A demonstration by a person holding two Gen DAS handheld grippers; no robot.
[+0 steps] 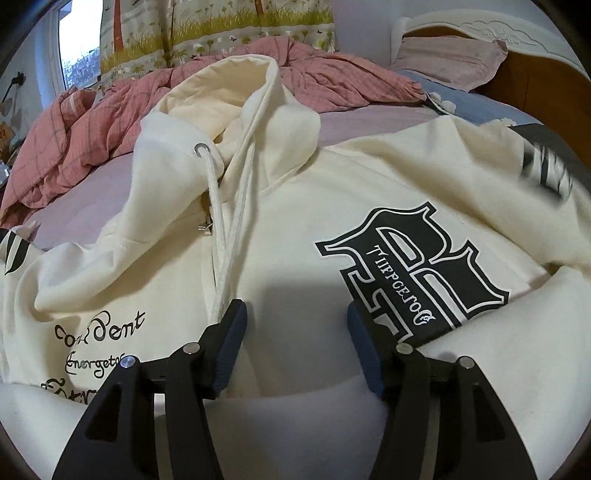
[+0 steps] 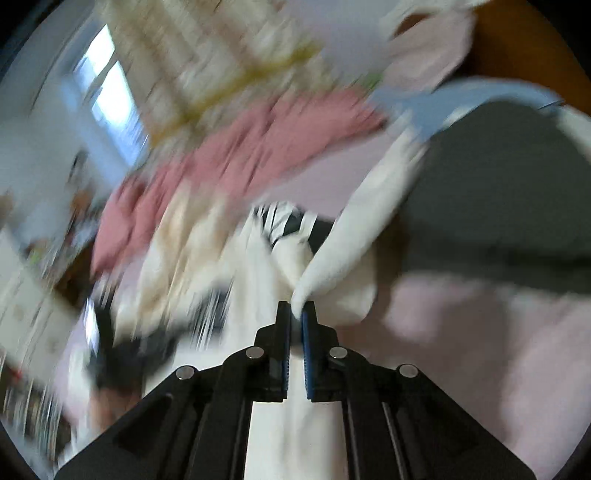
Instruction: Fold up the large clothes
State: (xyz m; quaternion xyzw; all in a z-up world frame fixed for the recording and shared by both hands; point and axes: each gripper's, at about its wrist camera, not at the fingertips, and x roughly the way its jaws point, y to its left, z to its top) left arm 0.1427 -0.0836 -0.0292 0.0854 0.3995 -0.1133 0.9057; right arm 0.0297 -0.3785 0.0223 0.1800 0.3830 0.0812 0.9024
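Observation:
A cream hoodie (image 1: 295, 206) with a black letter print (image 1: 410, 266) and black script lies face up on the bed, hood toward the far side, white drawcords (image 1: 225, 236) trailing down its chest. My left gripper (image 1: 293, 314) hovers open just over the chest, nothing between its blue pads; the drawcord ends lie by its left finger. In the blurred right wrist view, my right gripper (image 2: 296, 308) is shut on a fold of the cream hoodie fabric (image 2: 332, 273), which rises away from the tips. A dark striped part of the garment (image 2: 284, 221) shows beyond.
A crumpled pink checked duvet (image 1: 110, 110) lies past the hood on the lilac sheet (image 1: 92, 199). A pink pillow (image 1: 454, 62) rests against the wooden headboard (image 1: 535, 81) at the far right. A patterned curtain (image 1: 207, 29) and a window (image 1: 75, 44) stand behind.

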